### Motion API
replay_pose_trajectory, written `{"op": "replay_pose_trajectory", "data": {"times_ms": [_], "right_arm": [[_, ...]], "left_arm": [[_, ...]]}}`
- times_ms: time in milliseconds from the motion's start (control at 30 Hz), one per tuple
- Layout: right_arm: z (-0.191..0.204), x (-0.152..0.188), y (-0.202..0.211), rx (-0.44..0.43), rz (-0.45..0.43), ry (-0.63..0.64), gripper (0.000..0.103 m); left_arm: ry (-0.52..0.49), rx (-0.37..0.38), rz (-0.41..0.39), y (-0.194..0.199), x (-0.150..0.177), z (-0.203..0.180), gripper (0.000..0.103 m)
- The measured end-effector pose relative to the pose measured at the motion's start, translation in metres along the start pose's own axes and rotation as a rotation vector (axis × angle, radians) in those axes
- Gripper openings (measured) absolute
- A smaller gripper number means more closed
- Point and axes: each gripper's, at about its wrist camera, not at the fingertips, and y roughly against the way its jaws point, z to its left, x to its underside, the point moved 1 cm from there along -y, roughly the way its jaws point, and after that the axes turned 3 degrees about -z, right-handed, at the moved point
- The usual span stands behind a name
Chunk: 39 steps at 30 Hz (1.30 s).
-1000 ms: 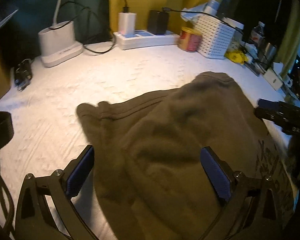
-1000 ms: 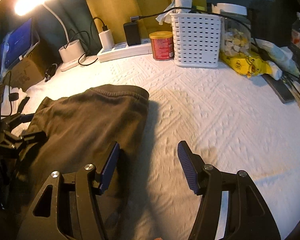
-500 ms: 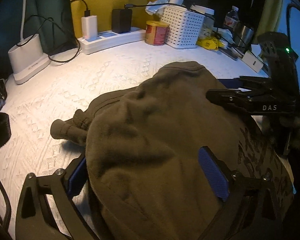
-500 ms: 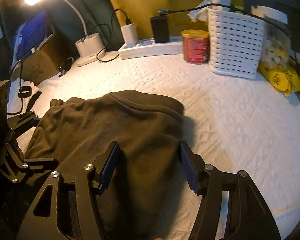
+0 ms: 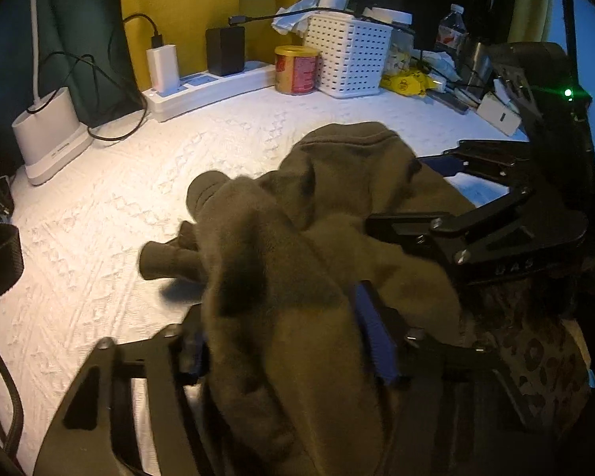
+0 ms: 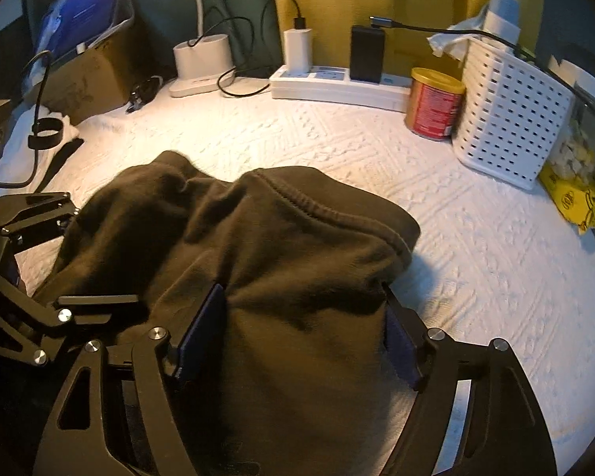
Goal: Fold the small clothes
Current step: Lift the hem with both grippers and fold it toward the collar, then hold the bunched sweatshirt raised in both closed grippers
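Observation:
An olive-brown fleece garment (image 5: 337, 182) lies bunched on the white quilted cover (image 5: 119, 218), with a rolled cuff poking out to the left. My left gripper (image 5: 281, 337) is closing, and a thick fold of the garment is squeezed between its blue pads. In the right wrist view the same garment (image 6: 297, 238) fills the gap of my right gripper (image 6: 301, 329), whose jaws are opening wide around its ribbed hem side. The right gripper (image 5: 410, 188) also shows at the right of the left view. The left gripper (image 6: 65, 252) sits at the left edge of the right view.
Along the back stand a white power strip (image 5: 218, 83) with chargers, a red can (image 5: 296, 70), a white perforated basket (image 5: 349, 59) and a white lamp base (image 5: 47, 135). A yellow packet (image 6: 575, 198) lies at the right. A cardboard box (image 6: 87, 75) is at the back left.
The flat garment has been pushed into a heap toward the middle. My left jaws have narrowed onto a fold of it. My right gripper slid left over the garment and its jaws widened.

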Motion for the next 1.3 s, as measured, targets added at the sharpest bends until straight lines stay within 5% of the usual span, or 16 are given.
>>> {"op": "replay_pose_trajectory", "data": {"times_ms": [133, 333, 667, 1300], "right_arm": [[0.007, -0.001, 0.002, -0.027, -0.008, 0.032, 0.063], [0.016, 0.0, 0.004, -0.106, -0.019, 0.032, 0.026], [0.02, 0.004, 0.014, -0.123, -0.068, 0.01, 0.021], [0.04, 0.012, 0.092, -0.088, -0.226, -0.01, 0.021]], "left_arm": [[0.005, -0.006, 0.001, -0.002, -0.001, -0.003, 0.05], [0.004, 0.012, -0.004, -0.001, -0.001, -0.007, 0.035], [0.002, -0.003, -0.023, 0.004, -0.001, -0.009, 0.031], [0.045, 0.004, -0.203, 0.07, -0.005, -0.038, 0.029]]}}
